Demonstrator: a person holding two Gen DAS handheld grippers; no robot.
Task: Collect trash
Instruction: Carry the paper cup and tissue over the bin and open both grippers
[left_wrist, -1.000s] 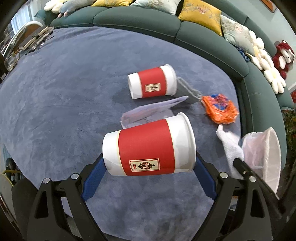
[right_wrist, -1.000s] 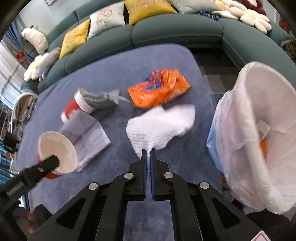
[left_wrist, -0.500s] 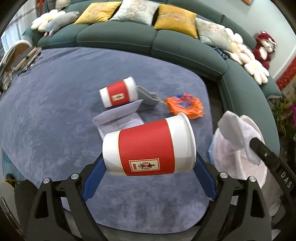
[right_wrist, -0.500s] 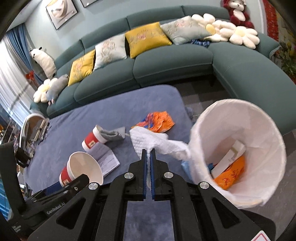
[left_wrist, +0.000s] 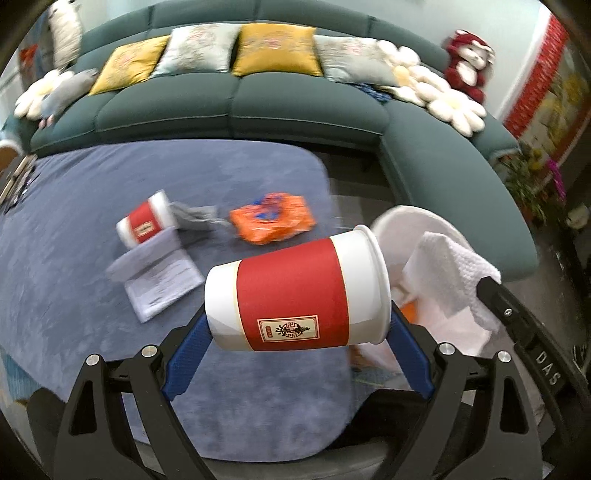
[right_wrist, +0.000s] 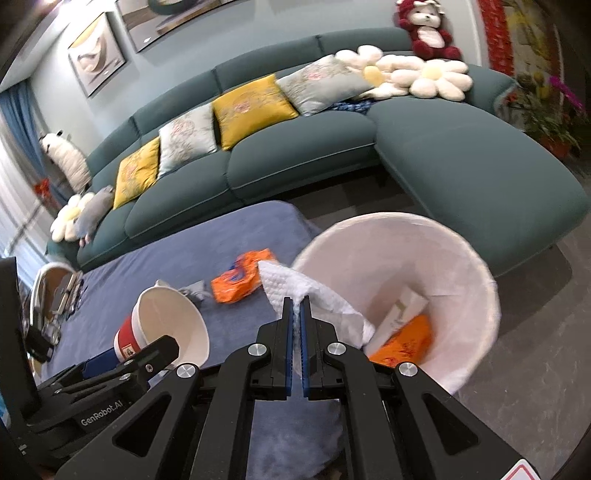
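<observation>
right wrist: box in bin (right_wrist: 461, 258) | right claw (right_wrist: 295, 314) pinches paper towel (right_wrist: 314, 295) | left claw (left_wrist: 295, 328) clamps cup (left_wrist: 295, 291)

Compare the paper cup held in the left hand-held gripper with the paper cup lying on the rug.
The held cup is off the rug, clamped sideways between the left hand-held gripper fingers; the rug cup lies loose on the rug. The rug cup touches a grey scrap and paper sheet; the held cup touches neither. Both are white with a red band and are on their sides.

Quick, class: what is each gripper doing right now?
Left gripper: closed on the red-and-white paper cup.
Right gripper: closed on the white paper towel.
</observation>
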